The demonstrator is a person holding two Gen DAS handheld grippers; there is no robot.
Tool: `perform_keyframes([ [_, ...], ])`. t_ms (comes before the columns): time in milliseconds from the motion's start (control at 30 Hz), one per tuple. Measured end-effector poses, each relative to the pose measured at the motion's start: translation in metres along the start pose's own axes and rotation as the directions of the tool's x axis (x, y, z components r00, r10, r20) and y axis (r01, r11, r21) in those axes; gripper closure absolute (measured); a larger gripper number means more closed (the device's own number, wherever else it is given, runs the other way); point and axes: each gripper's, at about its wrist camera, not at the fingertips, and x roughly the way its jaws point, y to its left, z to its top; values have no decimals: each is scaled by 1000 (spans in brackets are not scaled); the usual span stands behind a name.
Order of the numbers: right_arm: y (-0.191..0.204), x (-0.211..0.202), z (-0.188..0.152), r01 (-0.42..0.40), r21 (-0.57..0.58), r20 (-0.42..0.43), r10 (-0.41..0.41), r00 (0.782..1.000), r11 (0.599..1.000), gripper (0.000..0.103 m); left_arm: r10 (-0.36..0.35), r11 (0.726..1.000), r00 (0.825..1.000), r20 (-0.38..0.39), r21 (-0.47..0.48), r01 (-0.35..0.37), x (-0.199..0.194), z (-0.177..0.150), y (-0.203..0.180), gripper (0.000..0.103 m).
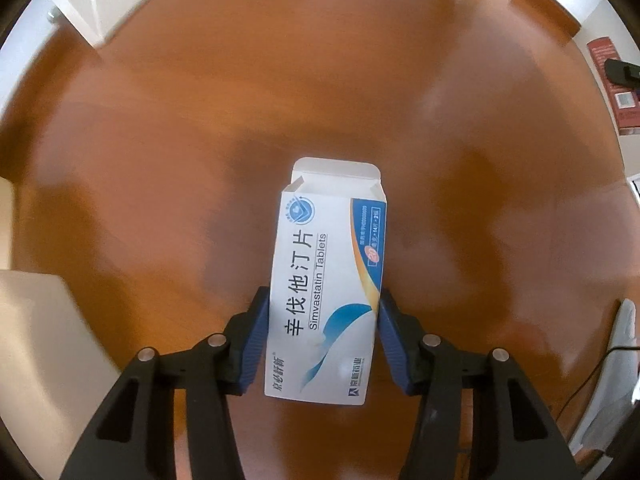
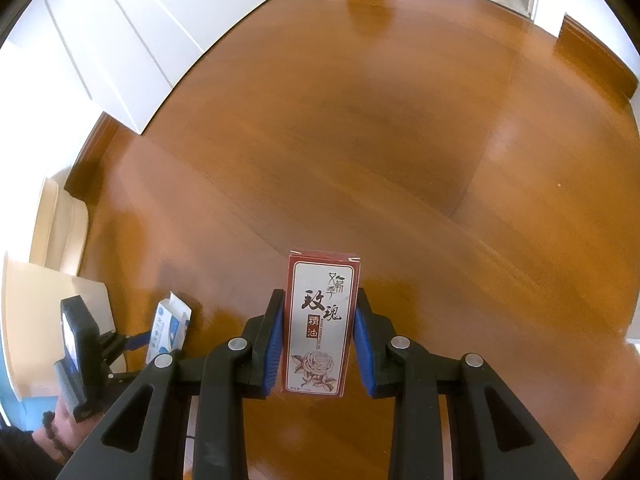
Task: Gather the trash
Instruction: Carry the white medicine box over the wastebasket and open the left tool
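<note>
My left gripper (image 1: 324, 300) is shut on a white and blue Simvastatin tablet box (image 1: 326, 292). The box points forward, its far flap open, held above the wooden floor (image 1: 280, 100). My right gripper (image 2: 319, 300) is shut on a red rose-oil box (image 2: 318, 324) with a silver panel and a rose drawing, also held above the floor. In the right wrist view the left gripper's body (image 2: 80, 356) and the tablet box (image 2: 168, 330) show at lower left.
White cabinet doors (image 2: 132, 40) line the far left. A dark wooden baseboard (image 2: 592, 56) runs at the far right. A red package (image 1: 616, 80) stands at the right edge of the left wrist view. A pale cabinet (image 1: 36, 340) is at left.
</note>
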Motion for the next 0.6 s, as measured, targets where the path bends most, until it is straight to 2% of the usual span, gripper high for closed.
perform_keyframes([
  [67, 12, -17, 4, 8, -28, 16, -7, 1000, 1000, 71, 42, 998, 997, 64, -53, -38, -35, -1, -1, 52],
  [100, 19, -30, 6, 13, -45, 31, -11, 999, 999, 71, 83, 993, 990, 112, -94, -72, -62, -3, -2, 52],
  [200, 42, -80, 9, 11, -77, 77, -5, 997, 997, 71, 162, 970, 960, 226, -216, -113, -139, -10, 0, 52],
  [300, 70, -134, 6, 3, -115, 127, 11, 992, 993, 71, 231, 939, 918, 322, -321, -124, -228, -28, 11, 52],
  [400, 103, -191, -3, -5, -165, 175, 34, 984, 986, 71, 320, 909, 878, 356, -375, -179, -290, -52, 32, 52],
  [433, 112, -205, -7, -10, -177, 183, 43, 982, 984, 71, 362, 888, 862, 355, -413, -203, -312, -65, 48, 52],
  [533, 143, -246, -20, -28, -221, 204, 74, 976, 975, 71, 420, 833, 852, 313, -504, -226, -346, -90, 96, 52],
  [600, 166, -265, -28, -40, -252, 206, 94, 974, 967, 71, 453, 809, 849, 272, -526, -263, -351, -113, 121, 52],
])
